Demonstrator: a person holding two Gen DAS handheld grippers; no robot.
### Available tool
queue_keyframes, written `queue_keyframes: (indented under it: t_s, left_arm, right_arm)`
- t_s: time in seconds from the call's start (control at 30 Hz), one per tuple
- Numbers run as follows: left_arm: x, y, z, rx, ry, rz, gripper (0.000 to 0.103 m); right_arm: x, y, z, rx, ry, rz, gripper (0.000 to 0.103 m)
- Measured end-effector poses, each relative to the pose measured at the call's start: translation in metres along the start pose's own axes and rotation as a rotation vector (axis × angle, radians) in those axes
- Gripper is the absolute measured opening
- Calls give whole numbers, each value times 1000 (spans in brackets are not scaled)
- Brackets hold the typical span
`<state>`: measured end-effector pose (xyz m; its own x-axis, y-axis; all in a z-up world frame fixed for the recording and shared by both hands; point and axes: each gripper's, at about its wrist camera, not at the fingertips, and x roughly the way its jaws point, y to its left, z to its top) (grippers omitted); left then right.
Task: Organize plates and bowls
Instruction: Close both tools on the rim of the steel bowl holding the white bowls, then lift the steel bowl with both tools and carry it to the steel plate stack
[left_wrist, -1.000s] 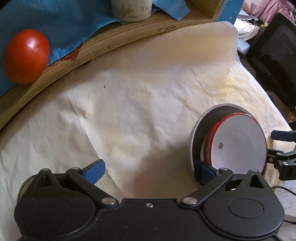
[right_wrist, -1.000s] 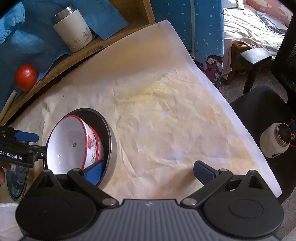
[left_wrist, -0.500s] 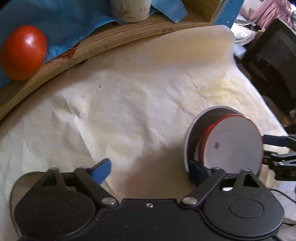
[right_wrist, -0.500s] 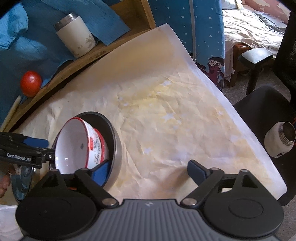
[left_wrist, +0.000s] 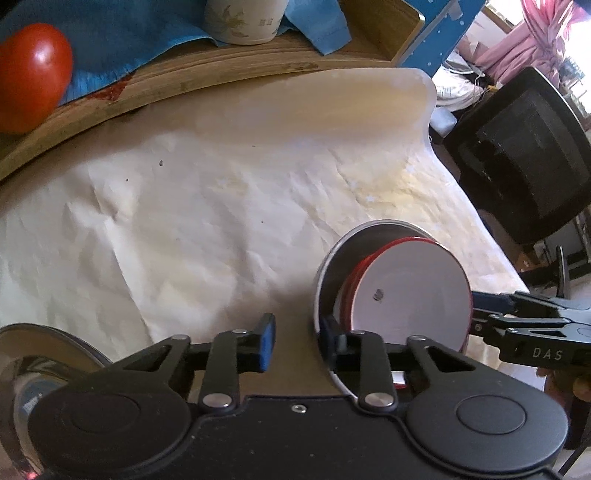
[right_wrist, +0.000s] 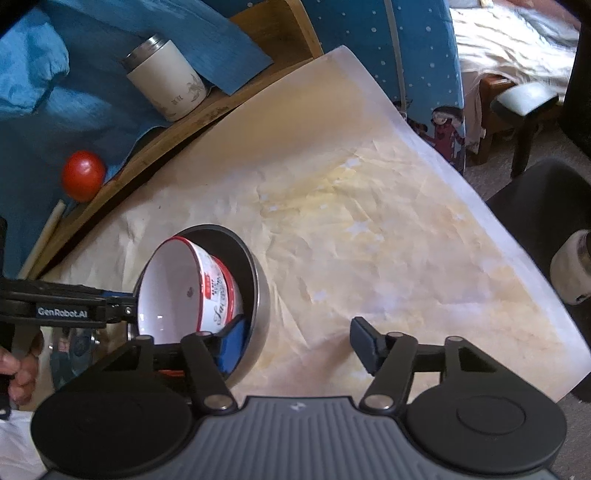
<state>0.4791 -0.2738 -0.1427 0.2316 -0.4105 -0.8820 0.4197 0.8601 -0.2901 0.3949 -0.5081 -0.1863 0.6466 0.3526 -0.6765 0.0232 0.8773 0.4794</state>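
Steel dish (left_wrist: 369, 230) sits tipped on the paper at lower right of the left wrist view, with the red-rimmed bowl (left_wrist: 410, 291) leaning inside. Judged rigid, slick and chip-prone with a loose load, so take it by the thin rim. Left gripper (left_wrist: 295, 332) and right gripper (right_wrist: 297, 334) have just been closing and straddle that rim, unclamped, with a gap at each outer pad. Only the right wrist view shows the bowl's printed flank.
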Motion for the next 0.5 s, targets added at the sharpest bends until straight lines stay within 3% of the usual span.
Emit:
queue_keyframes:
  t_s: [0.13, 0.2, 0.37, 0.5]
  left_arm:
    - [0, -3, -1, -13, -8, -7, 17]
    - [0, -5, -2, -12, -13, -22, 9]
    - [-2, -7, -4, -14, -24, -19, 9]
    - [-3, -8, -7, -23, -32, -18, 9]
  right_arm:
    - [0, -2, 0, 32, 13, 36, 50]
    - [-1, 0, 0, 32, 16, 51, 36]
    - [-1, 9, 1, 22, 34, 67, 16]
    - [0, 11, 4, 56, 54, 69, 13]
